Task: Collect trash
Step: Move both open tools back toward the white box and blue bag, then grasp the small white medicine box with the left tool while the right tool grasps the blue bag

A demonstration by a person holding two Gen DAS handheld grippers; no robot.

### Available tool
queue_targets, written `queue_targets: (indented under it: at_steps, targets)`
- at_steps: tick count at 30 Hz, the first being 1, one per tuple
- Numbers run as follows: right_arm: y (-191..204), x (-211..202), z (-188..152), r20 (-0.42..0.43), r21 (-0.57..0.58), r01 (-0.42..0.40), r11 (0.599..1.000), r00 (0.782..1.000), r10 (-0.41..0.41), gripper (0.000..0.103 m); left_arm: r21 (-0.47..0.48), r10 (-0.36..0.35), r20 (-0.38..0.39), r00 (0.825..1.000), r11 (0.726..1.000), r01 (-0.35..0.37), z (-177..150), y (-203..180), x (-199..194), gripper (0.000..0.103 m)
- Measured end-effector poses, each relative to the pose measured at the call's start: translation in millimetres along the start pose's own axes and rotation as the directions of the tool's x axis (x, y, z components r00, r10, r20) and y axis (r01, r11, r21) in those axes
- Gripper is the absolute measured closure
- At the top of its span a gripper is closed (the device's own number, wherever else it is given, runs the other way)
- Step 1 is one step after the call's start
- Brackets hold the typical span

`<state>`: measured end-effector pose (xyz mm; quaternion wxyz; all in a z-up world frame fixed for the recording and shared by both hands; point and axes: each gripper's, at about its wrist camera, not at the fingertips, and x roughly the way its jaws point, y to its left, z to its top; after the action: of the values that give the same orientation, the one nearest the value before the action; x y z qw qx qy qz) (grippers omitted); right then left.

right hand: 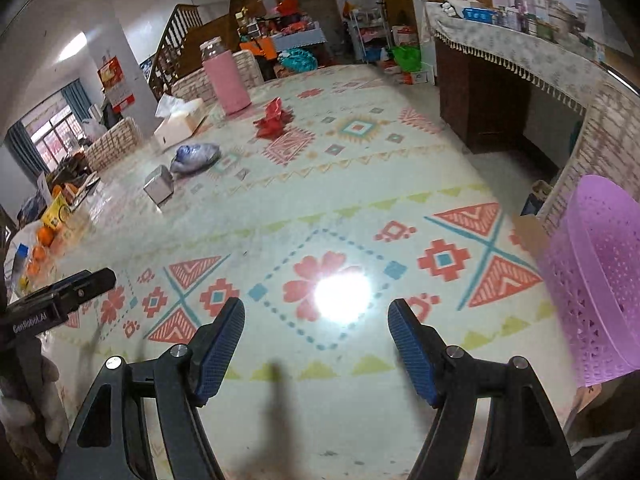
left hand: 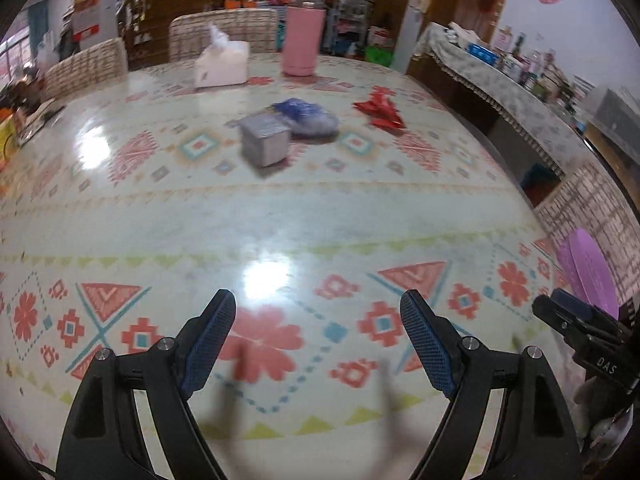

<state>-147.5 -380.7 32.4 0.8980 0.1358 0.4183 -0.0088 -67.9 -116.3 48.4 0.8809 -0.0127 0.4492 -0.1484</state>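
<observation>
Looking at three bits of trash mid-tabletop [left hand: 320, 220]: grey box [left hand: 265, 140] touching blue bag [left hand: 310, 118], red wrapper [left hand: 380, 111] nearby. Both our grippers' fingers [left hand: 212, 340] are spread, empty. Box looks stiff, so pinch its sides; bag and wrapper look light and crinkly, so bunch them up.

Read in white capitals, "DAS", on the black body of the right gripper [left hand: 576, 312] at the right edge of the left wrist view. Read in white lettering, "Cenrobot.AI" as far as legible, on the black body of the left gripper [right hand: 86, 280] at the left edge of the right wrist view. Noted red posters on a wall and labels on shelf goods in the background, all too small or blurred to read.
</observation>
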Motion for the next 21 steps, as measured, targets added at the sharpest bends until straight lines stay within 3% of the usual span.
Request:
queue_targets:
  at_steps: [5, 9, 15, 21]
  targets:
    - [2.6, 4.2, 5.6, 0.015, 0.015, -0.014, 1.0, 1.0, 0.014, 0.024, -0.044, -0.023, 0.017, 1.0, 0.999, 0.024, 13.9, 21.6, -0.8, 0.019]
    - [6.5, 12.4, 10.4, 0.029, 0.026, -0.048, 0.999, 0.998, 0.047, 0.024, -0.042, 0.003, 0.035, 0.999, 0.999, -0.001, 38.6, 33.7, 7.2, 0.019]
    - [10.9, 27.0, 10.5, 0.015, 0.037, -0.075, 0.996, 0.997, 0.075, 0.024, -0.123, 0.025, 0.0, 1.0, 0.992, -0.025, 95.2, 57.6, 45.5, 0.019]
    - [8.3, 27.7, 10.7, 0.024, 0.046, -0.112, 0.993, 0.993, 0.111, 0.023, -0.103, 0.094, -0.032, 0.995, 0.99, -0.097, 132.0, 50.3, 87.1, 0.02]
